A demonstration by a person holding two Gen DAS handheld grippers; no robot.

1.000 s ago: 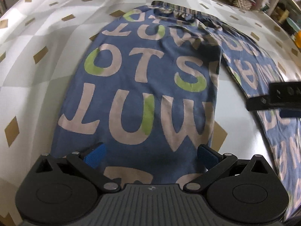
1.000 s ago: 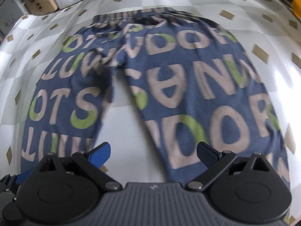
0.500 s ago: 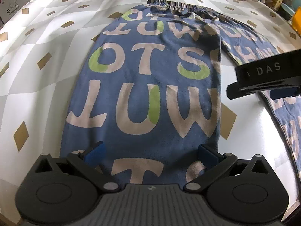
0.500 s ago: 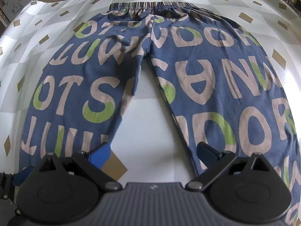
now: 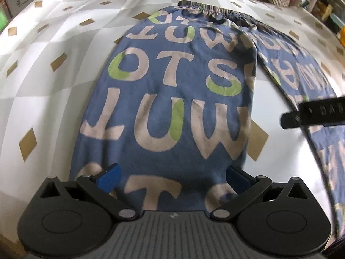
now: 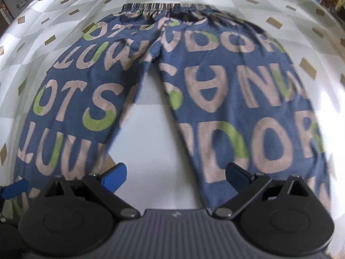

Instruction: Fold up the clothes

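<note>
Left wrist view: the left gripper [image 5: 172,176] has its jaws spread wide over one leg of the blue lettered trousers [image 5: 172,99]. Jaws of the right gripper [image 6: 175,176] also gape, above the gap between both legs, spread flat on the checked worktop [image 6: 151,2].

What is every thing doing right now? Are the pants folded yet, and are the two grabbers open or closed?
pants: not folded, lying flat with both legs spread apart, waistband at the far end.
left gripper: open, holding nothing, over the end of one pant leg.
right gripper: open, holding nothing, over the gap between the legs.
tablecloth: spread flat under the pants.
</note>
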